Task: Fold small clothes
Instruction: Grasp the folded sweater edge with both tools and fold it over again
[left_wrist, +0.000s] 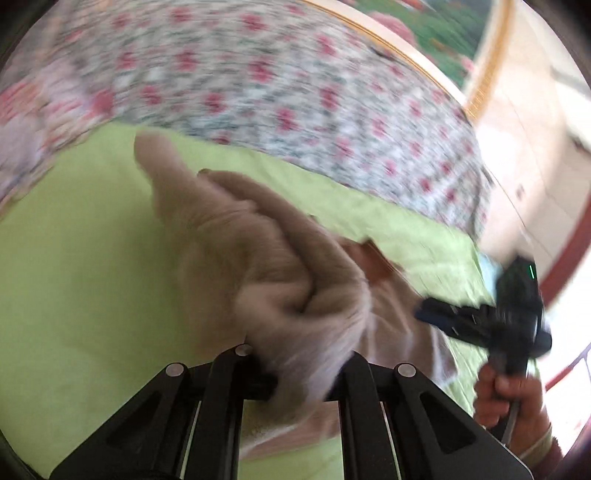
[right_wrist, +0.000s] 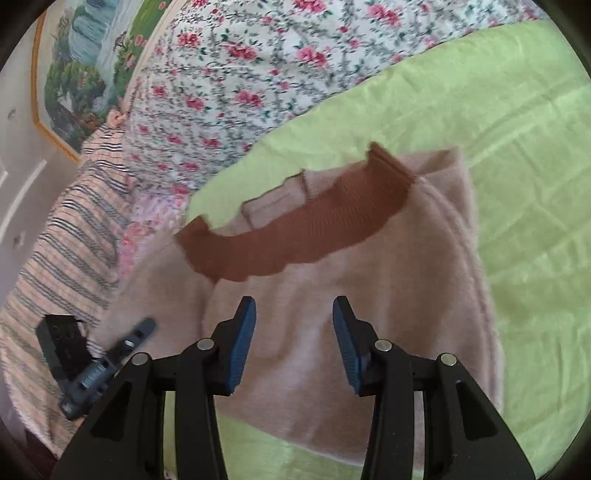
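Left hand-held gripper (left_wrist: 295, 363) is clamped on pink sweater (right_wrist: 369, 295) cloth; right hand-held gripper (right_wrist: 293, 332), half-open and empty, should pin toward twelve o'clock.

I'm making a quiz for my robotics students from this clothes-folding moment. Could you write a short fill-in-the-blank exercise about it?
1. The pink sweater has a collar coloured ____.
2. The sweater lies on a sheet coloured ____.
3. The left gripper is shut on a bunch of the ____.
4. The jaws of the right gripper stand ____ above the sweater.

Missing words: brown; green; sweater; open
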